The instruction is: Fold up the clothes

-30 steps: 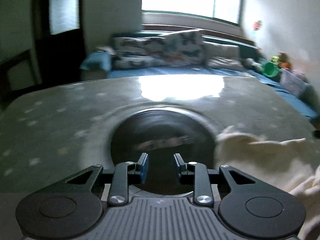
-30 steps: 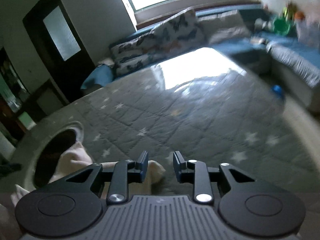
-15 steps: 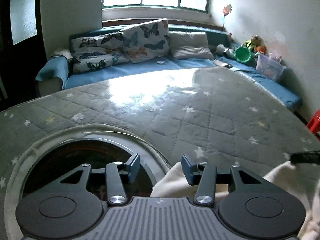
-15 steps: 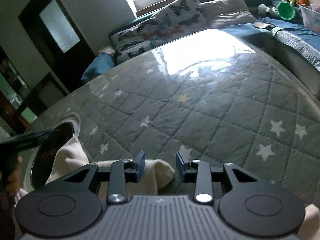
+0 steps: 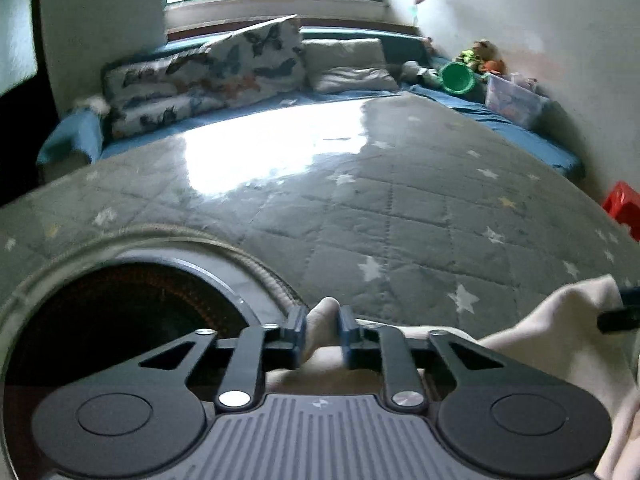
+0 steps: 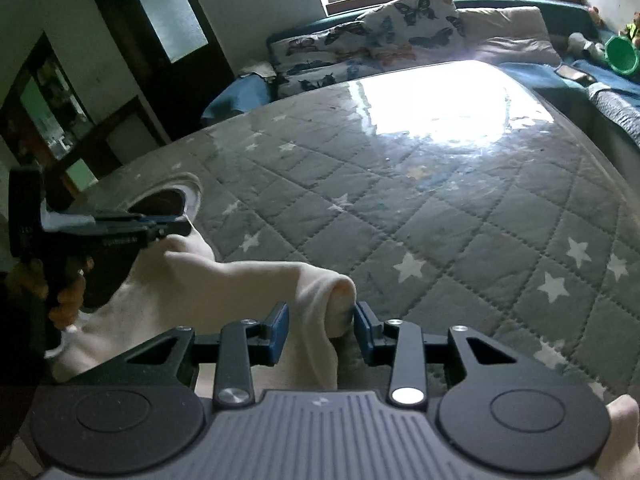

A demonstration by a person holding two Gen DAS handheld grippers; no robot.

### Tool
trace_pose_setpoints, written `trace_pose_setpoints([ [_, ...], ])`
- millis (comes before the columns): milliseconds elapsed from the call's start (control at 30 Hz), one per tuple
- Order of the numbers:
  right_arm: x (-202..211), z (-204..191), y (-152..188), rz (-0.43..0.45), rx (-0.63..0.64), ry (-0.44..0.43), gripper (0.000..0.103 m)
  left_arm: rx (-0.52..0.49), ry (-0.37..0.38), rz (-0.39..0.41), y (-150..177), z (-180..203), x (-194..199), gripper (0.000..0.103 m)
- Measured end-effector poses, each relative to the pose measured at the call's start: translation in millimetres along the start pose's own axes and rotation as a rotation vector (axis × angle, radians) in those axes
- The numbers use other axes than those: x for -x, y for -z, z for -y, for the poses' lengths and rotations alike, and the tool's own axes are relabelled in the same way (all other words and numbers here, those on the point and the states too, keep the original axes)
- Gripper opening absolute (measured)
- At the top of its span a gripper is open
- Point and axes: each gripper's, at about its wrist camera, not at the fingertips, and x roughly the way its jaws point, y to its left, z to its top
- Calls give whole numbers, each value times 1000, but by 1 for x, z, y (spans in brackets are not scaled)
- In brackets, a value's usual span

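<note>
A cream-coloured garment (image 6: 224,292) lies bunched at the near edge of a grey quilted star-pattern cover (image 6: 440,208). My left gripper (image 5: 322,330) is shut on a fold of the garment (image 5: 322,320), next to a round dark opening (image 5: 120,320). In the right wrist view the left gripper (image 6: 176,226) pinches the garment's far corner. My right gripper (image 6: 321,326) is open, with a rolled end of the garment (image 6: 340,300) between its fingers, not squeezed.
A blue sofa with butterfly cushions (image 5: 224,76) stands beyond the cover under a window. A green bucket (image 5: 458,77), toys and a clear box (image 5: 514,98) sit at the right. A red stool (image 5: 624,208) is at the far right. A dark door (image 6: 160,52) is at left.
My left gripper moved onto the garment's fold and shut on it. My right gripper opened wider around the garment's rolled end, and the cloth lifted between them.
</note>
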Motion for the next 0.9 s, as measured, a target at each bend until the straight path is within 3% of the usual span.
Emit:
trace_pose_setpoints([
  [233, -3, 22, -16, 19, -154, -53, 41, 45, -10, 102, -4, -12, 32, 9],
  [467, -8, 34, -21, 39, -244, -77, 41, 91, 62, 222, 6, -38, 88, 9],
  [600, -15, 37, -25, 37, -268, -69, 41, 47, 124, 201, 30, -38, 103, 9],
  [900, -34, 28, -33, -15, -264, -122, 40, -75, 139, 128, 73, -20, 113, 9],
])
